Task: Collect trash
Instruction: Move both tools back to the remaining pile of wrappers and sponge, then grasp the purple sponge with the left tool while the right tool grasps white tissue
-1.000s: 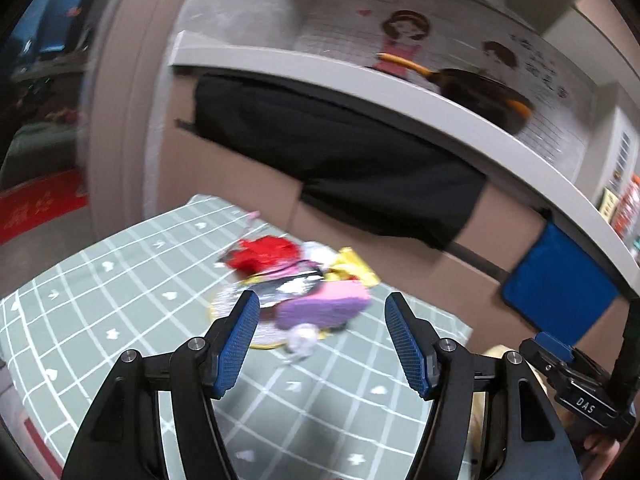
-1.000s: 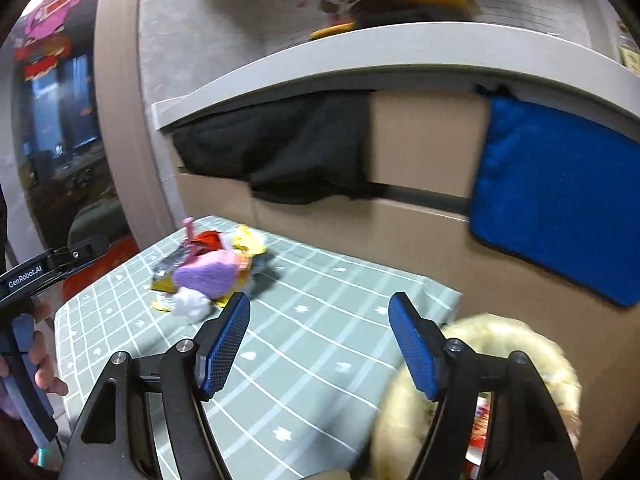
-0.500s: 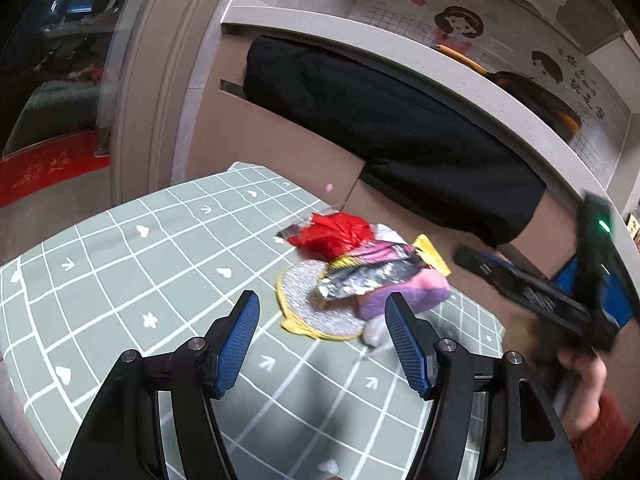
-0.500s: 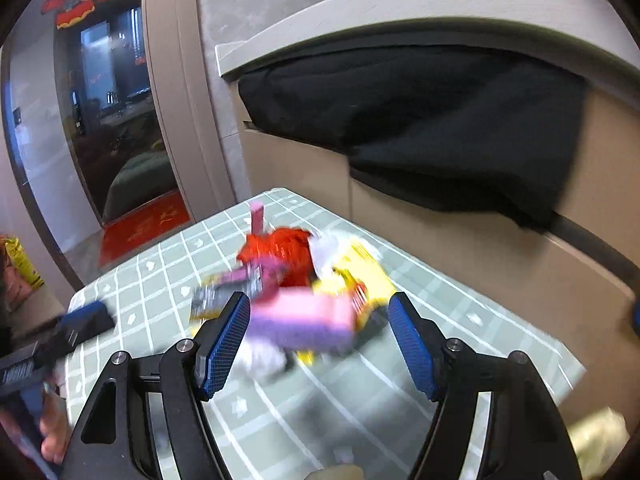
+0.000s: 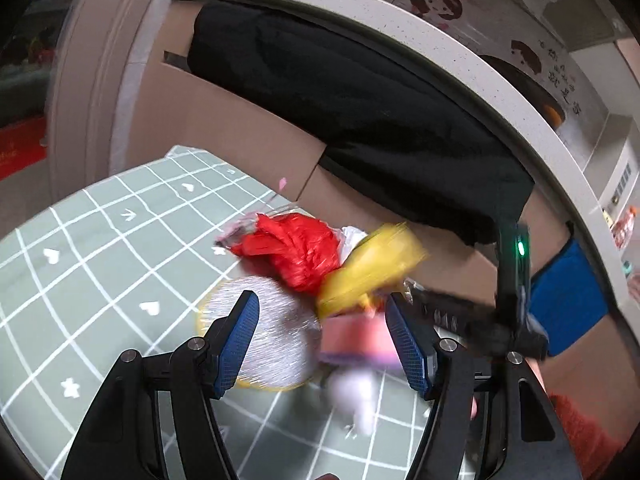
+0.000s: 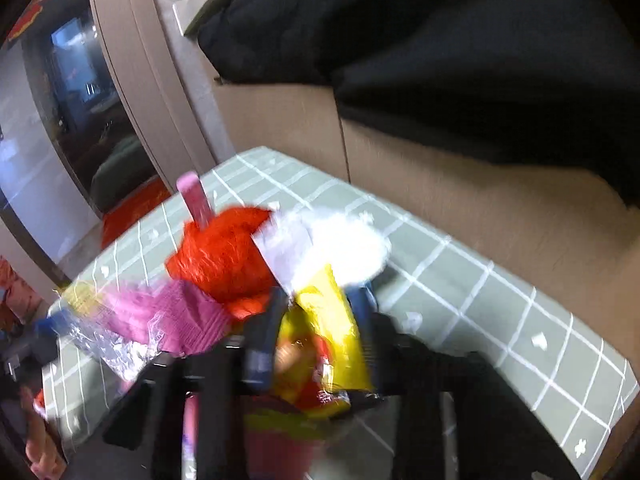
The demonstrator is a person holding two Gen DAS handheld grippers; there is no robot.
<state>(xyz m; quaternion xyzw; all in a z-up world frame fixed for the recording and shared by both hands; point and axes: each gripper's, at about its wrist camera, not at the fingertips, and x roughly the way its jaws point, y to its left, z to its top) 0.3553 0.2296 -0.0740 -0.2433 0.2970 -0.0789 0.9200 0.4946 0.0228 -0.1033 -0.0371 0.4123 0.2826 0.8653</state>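
A pile of trash lies on the green checked tablecloth. It holds a crumpled red bag, a round silver foil disc, a pink packet, a white tissue and a yellow wrapper. My left gripper hovers open just above the disc and pink packet, touching nothing. In the right wrist view my right gripper is closing, its jaws pressed on the blurred yellow wrapper, beside the red bag and pink packet. White tissue lies behind.
A black cloth hangs from the white counter edge over a brown cabinet front just behind the table. A blue cloth hangs further right. A pink stick pokes up from the pile. A red sleeve shows at lower right.
Both grippers have come down and closer to the pile. The right gripper went from wide open to closed on the yellow wrapper, which now sits lifted and blurred.
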